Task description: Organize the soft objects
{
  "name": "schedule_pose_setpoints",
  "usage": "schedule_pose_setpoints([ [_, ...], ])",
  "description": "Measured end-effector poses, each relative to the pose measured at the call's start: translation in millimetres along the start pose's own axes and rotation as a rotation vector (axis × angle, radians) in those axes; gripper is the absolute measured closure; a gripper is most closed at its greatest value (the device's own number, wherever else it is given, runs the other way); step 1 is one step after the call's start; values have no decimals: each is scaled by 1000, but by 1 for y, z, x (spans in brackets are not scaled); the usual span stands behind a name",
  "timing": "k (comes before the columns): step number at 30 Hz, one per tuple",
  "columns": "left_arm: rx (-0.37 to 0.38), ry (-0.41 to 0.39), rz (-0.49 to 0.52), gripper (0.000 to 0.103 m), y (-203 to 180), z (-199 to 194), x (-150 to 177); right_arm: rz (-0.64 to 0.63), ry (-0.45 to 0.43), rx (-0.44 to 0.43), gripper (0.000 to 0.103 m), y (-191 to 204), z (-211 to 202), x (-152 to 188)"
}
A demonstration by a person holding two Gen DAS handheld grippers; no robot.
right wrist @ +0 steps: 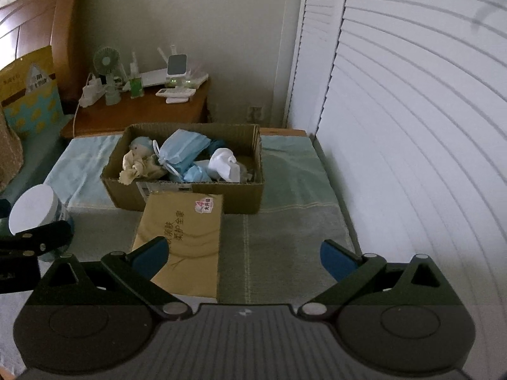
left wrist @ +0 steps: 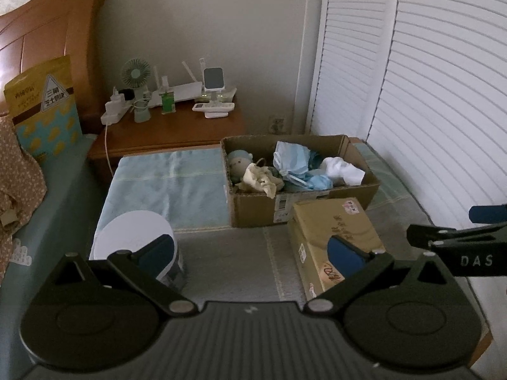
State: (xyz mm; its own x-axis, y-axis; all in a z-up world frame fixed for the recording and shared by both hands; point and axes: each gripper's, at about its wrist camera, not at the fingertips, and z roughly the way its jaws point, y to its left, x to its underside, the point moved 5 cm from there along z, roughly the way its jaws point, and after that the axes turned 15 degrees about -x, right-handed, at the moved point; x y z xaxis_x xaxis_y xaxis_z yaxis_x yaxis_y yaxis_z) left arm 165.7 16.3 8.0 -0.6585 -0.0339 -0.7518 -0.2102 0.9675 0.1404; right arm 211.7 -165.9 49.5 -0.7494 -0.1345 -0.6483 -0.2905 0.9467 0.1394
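Note:
An open cardboard box stands on the bed mat. Inside lie a small plush doll, a cream cloth, blue face masks and a white sock. My left gripper hovers open and holds nothing, short of the box. My right gripper is wide open and bare above the mat; it also shows at the right edge of the left wrist view.
A yellow-brown tissue pack lies in front of the box. A white-lidded jar stands at the left. A wooden nightstand carries a fan and small devices. White louvred doors close off the right.

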Motion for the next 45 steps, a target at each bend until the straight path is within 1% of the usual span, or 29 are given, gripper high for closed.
schedule_pose_setpoints([
  [9, -19, 2, 3, 1, -1, -2, -2, -9, -7, -5, 0, 4, -3, 2],
  [18, -21, 4, 11, 1, -3, -4, -2, -10, -10, -5, 0, 4, -4, 2],
  [45, -6, -6, 25, 1, -6, -9, -5, -14, -38, -8, 0, 4, -11, -1],
])
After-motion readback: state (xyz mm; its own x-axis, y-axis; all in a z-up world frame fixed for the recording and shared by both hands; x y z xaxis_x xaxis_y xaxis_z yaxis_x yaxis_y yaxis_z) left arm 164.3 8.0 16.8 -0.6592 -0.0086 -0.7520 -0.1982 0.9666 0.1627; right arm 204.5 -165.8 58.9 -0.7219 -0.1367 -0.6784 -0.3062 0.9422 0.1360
